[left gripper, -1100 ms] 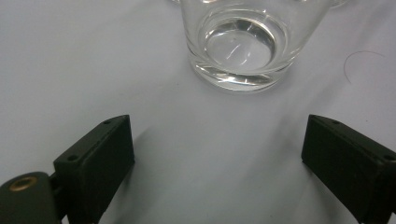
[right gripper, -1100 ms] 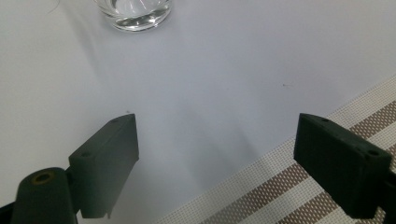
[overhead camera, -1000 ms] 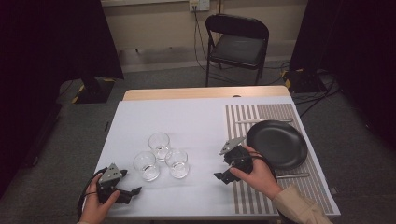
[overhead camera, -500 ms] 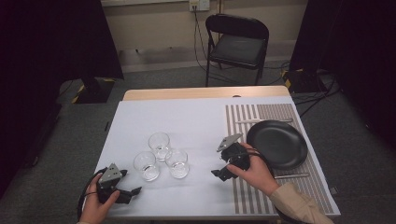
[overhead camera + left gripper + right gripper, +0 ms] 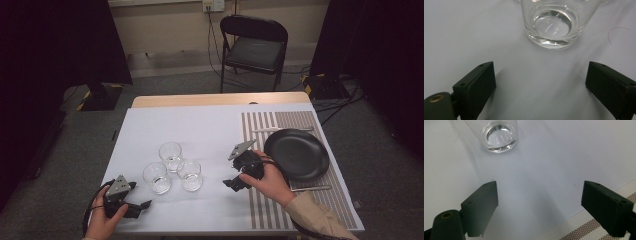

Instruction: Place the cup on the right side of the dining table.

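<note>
At the desk's (image 5: 210, 125) near left corner, the left gripper (image 5: 131, 204) rests with jaws spread wide, gripping nothing — the nearest glass (image 5: 552, 23) stands just ahead of them, between their tips. Three glasses (image 5: 172, 167) cluster centrally. Farther right, the right gripper (image 5: 234, 182) hovers, jaws spread and empty — a glass (image 5: 499, 135) ahead-left, the black plate (image 5: 297, 154) behind it.

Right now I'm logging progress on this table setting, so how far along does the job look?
Done: a black plate lies on the striped placemat with cutlery beside it. In hand: the right gripper, jaws open and holding nothing, points toward the three glasses; the left gripper, also open, rests near the closest glass. Left: no glass is gripped yet, and all three stand clustered off the placemat.
</note>
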The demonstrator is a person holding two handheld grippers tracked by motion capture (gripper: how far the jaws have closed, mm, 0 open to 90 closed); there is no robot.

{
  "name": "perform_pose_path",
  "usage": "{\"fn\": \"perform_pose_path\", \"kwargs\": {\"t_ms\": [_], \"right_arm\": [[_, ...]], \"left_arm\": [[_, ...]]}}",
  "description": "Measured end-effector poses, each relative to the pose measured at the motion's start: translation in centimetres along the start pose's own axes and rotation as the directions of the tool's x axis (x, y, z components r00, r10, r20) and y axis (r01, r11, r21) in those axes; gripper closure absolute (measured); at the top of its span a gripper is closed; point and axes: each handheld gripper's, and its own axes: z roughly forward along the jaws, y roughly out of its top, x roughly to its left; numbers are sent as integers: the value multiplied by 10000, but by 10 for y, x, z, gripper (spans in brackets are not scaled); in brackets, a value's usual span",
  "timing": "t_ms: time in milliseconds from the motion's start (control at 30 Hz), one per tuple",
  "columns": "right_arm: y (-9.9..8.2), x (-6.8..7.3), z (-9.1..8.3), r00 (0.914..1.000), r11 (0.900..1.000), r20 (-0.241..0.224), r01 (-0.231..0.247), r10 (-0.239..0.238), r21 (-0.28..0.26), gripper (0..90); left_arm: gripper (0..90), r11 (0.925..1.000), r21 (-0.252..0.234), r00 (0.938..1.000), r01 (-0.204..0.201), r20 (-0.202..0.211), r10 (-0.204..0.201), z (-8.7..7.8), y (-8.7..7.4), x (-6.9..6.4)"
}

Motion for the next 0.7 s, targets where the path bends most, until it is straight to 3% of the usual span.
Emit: {"fn": "perform_pose_path", "kwargs": {"t_ms": [700], "right_arm": [[16,-2,3,9998,10000,-176,24,-24,-40,134]], "left_arm": [[84,10000,-1,10000,2,-2,-2,0,0,0]]}}
